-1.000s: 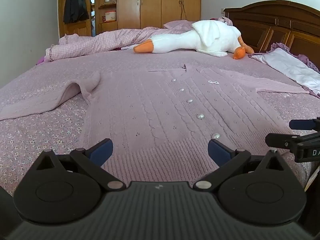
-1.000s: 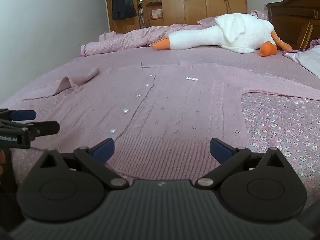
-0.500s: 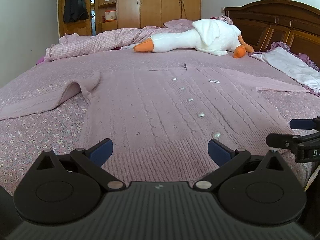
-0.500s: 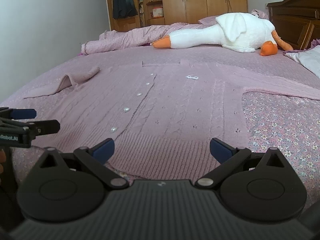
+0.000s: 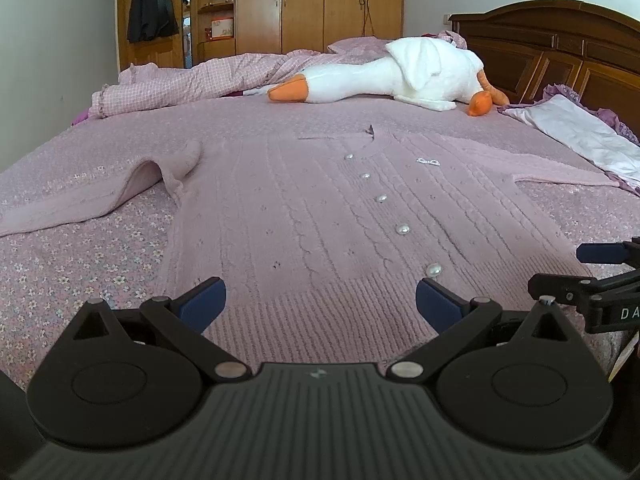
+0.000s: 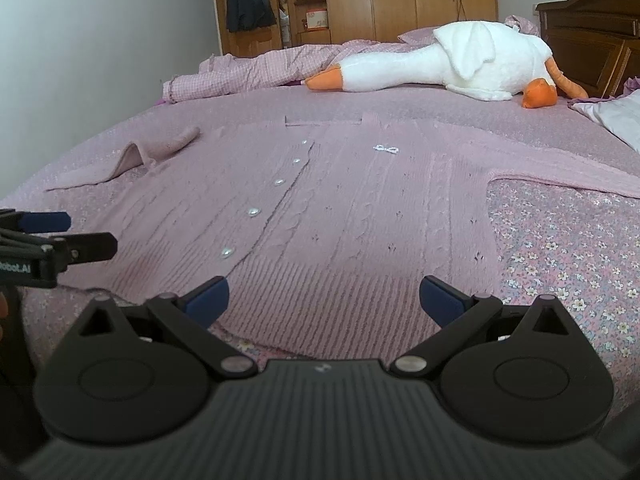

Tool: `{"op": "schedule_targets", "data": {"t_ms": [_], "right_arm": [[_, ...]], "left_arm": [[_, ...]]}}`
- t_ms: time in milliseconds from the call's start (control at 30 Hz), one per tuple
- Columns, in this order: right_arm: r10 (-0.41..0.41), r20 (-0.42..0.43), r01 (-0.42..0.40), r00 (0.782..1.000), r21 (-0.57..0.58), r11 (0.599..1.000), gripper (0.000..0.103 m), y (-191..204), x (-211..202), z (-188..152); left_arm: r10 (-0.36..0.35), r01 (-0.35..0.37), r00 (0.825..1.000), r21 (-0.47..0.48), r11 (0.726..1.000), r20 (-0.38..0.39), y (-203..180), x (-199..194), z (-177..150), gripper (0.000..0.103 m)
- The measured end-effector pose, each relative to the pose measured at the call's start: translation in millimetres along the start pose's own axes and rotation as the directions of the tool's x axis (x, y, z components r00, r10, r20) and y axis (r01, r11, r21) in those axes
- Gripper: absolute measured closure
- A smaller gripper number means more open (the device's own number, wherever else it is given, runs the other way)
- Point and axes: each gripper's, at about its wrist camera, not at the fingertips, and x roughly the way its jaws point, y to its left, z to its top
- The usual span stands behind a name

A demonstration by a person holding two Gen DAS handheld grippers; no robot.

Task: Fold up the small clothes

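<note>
Pale pink cable-knit buttoned cardigan [image 5: 320, 216] lies flat on the floral bedspread [image 5: 80, 272], long axis running straight away from both grippers, hem nearest; left gripper [image 5: 318, 300] and right gripper [image 6: 324, 298] both spread wide, empty, side by side at the hem.

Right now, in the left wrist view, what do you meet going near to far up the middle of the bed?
Left claw → cardigan hem → its buttons → collar → goose toy → wardrobe.
</note>
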Motion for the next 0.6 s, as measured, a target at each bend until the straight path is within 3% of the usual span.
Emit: {"op": "schedule_targets", "data": {"t_ms": [600], "right_arm": [[0.004,-0.010,-0.004,1.000,-0.017,1.000,0.000,4.0,3.5,-3.0]], "left_arm": [[-0.001,0.001,1.000,-0.001,1.000,-0.004,2.2,2.8,-0.7,0.000]]}}
